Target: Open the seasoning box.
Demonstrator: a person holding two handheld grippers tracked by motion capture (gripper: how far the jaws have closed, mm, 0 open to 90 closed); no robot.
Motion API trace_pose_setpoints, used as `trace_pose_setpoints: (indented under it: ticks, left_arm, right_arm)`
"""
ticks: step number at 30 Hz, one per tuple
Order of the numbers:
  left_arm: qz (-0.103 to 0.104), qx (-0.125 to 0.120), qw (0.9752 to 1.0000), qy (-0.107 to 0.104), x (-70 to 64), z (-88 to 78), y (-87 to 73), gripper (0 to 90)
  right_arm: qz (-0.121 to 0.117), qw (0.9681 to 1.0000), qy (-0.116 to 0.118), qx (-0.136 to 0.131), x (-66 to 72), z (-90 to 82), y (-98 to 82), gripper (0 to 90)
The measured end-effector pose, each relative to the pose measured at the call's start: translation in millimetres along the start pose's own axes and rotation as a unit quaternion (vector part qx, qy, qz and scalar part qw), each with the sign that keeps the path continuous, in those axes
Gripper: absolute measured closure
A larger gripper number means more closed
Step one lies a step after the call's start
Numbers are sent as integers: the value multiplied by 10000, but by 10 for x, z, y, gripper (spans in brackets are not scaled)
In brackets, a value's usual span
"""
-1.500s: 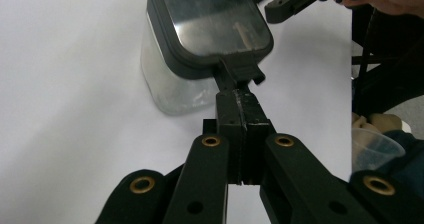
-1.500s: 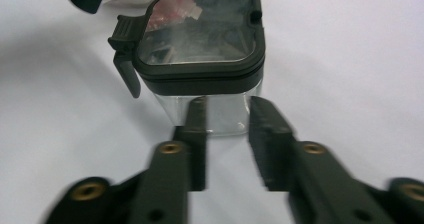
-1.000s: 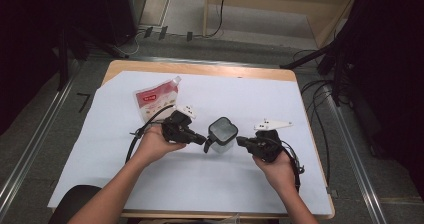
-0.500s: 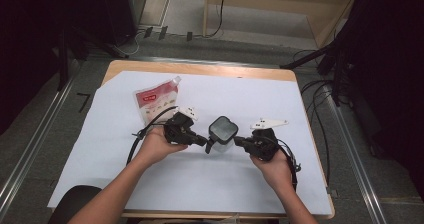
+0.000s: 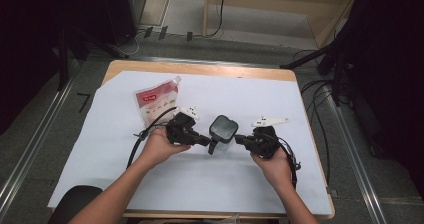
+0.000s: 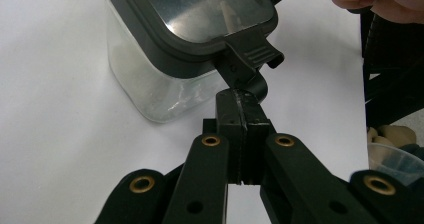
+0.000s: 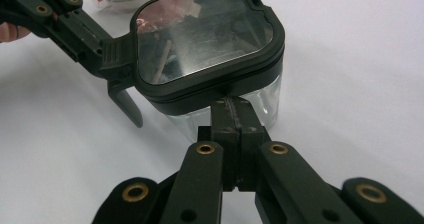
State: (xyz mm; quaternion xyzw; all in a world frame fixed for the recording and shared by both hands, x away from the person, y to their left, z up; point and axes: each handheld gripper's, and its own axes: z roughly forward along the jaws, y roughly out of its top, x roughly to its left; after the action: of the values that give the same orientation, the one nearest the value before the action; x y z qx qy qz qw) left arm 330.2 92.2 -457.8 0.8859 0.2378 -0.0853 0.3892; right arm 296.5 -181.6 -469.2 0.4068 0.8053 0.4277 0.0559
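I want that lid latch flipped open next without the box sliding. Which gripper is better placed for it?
Left, probably. The left gripper, jaws shut, has its tips right under the black latch of the clear container. The right gripper, also shut, sits at the lid's opposite rim, suited to bracing.
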Motion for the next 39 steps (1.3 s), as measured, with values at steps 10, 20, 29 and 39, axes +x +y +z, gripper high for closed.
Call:
trace_pose_setpoints:
  ticks: [10,20,29,39]
  left_arm:
    - [92,-83,9999,46,-71,47,28,900]
    - [-55,-182,9998,-51,-103,125,39,900]
    - [-42,-279,9995,-106,-156,238,79,898]
    - [-97,-203,9995,-236,-142,160,87,860]
  right_arm:
    - [71,10000,-36,-23,-38,26,7,900]
    - [155,9998,-98,-27,-71,67,25,900]
    - [213,9997,-143,-56,-113,45,36,900]
    - [113,9998,-112,-91,-52,-87,22,900]
